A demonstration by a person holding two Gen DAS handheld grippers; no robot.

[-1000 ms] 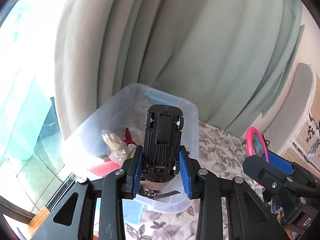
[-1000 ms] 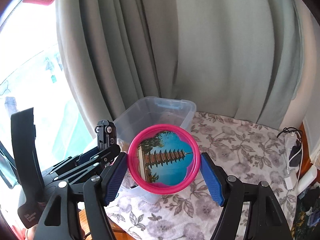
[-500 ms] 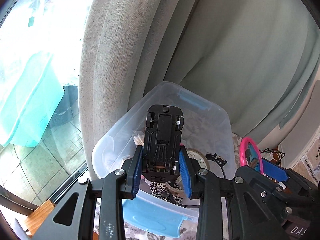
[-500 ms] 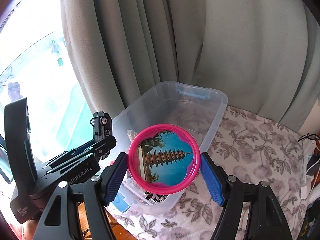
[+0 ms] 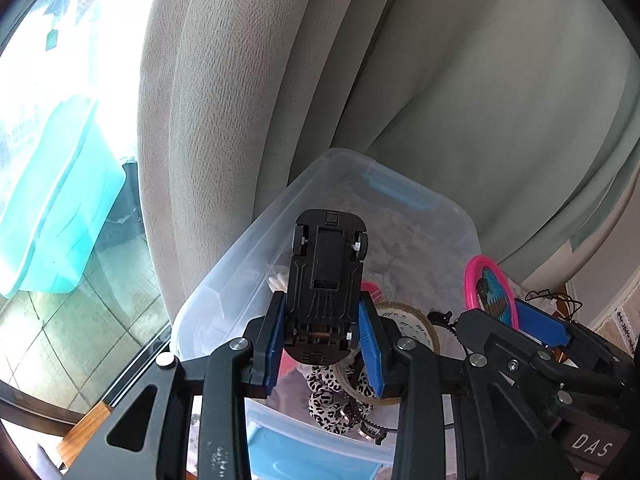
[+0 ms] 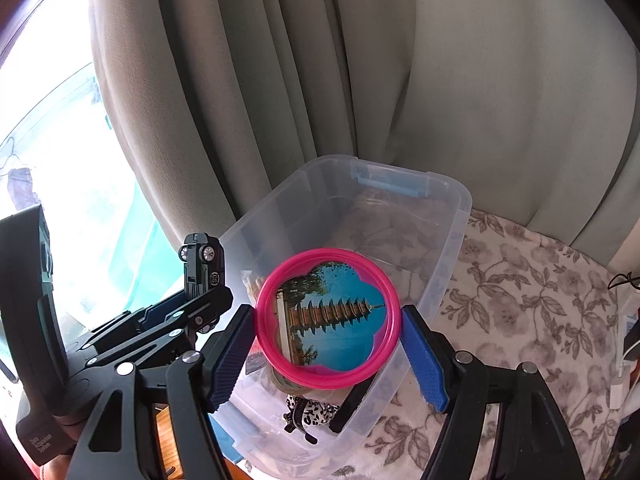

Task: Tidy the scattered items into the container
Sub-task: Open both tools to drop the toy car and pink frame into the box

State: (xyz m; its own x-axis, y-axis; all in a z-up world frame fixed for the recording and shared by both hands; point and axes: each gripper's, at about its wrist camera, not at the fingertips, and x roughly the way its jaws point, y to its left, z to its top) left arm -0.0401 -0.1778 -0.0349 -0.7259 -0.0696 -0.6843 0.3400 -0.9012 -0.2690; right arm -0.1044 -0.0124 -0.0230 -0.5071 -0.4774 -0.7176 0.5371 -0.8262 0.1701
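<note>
Holding over the clear bin [image 6: 448, 248]: two items, one per gripper. Toy car [image 5: 326, 284] pinched underside-up in the left gripper [image 5: 323, 346], blue pads tight on its flanks, long axis running straight out along the fingers, far wheels leading. It hangs above the bin's near-left part, close to the left wall. Pink-rimmed mirror [image 6: 328, 318], pagoda picture showing, clamped edge to edge by the right gripper [image 6: 328, 356], face toward the camera, above the bin's near end.

Already lying in the bin: tape roll [image 5: 416, 328], leopard-print hair clip [image 5: 328, 396], a small clear packet [image 5: 278, 278].

Bin sits at the left edge of the floral-covered surface [image 6: 520, 312], against the curtain [image 6: 400, 80].

Judgement: both loads lie directly above the opening, so release would drop them straight in. Left gripper nearer the left wall; car's nose could catch that rim.
</note>
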